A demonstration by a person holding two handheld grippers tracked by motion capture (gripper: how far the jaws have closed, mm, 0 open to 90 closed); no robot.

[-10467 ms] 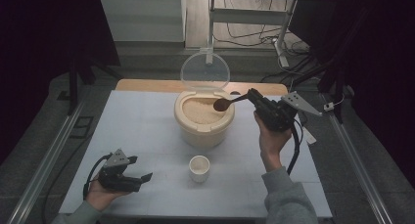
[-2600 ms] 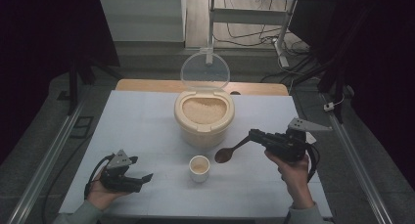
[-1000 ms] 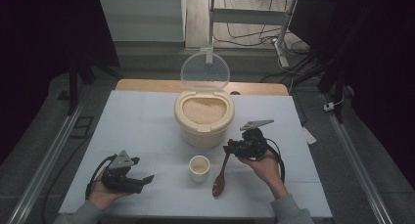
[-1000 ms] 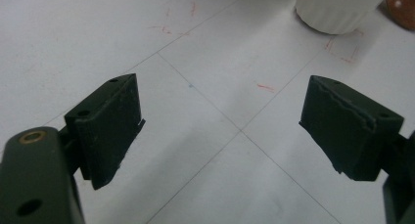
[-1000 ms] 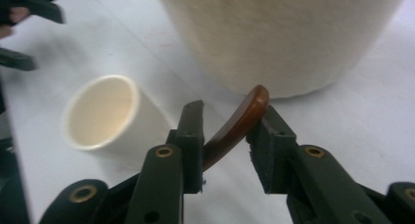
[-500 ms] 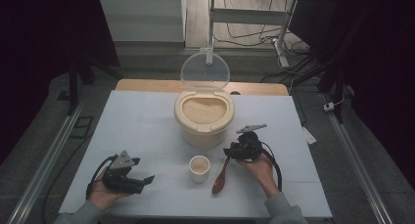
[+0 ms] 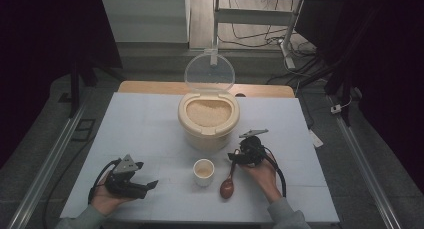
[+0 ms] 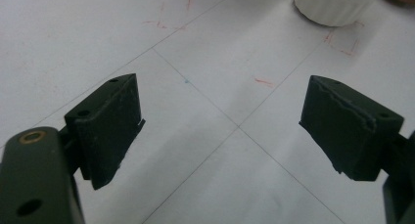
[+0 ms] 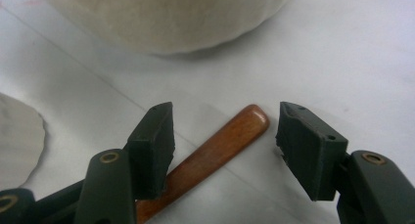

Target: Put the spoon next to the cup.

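A brown wooden spoon [image 7: 227,185] lies flat on the white table, its bowl toward the front edge and its handle [image 9: 215,150] pointing at the cream rice container [image 7: 208,120]. My right gripper [image 7: 235,157] sits low over the handle end; its jaws have just been opening and now stand apart on either side of the handle without pressing it. A small white cup [image 7: 203,171] with rice in it stands left of the spoon. My left gripper [image 7: 149,185] rests on the table at front left, open, with bare table between its fingers [image 8: 105,128].
The rice container's clear lid [image 7: 209,72] stands raised behind it. The cup's base [image 8: 335,6] shows at the top of the left gripper view. A wooden strip [image 7: 150,87] runs along the table's far edge, and metal rails [image 7: 45,166] flank both sides.
The right gripper has come down to the table with the spoon, and its jaws have spread off the handle. The spoon now lies flat. The left gripper has stayed put.
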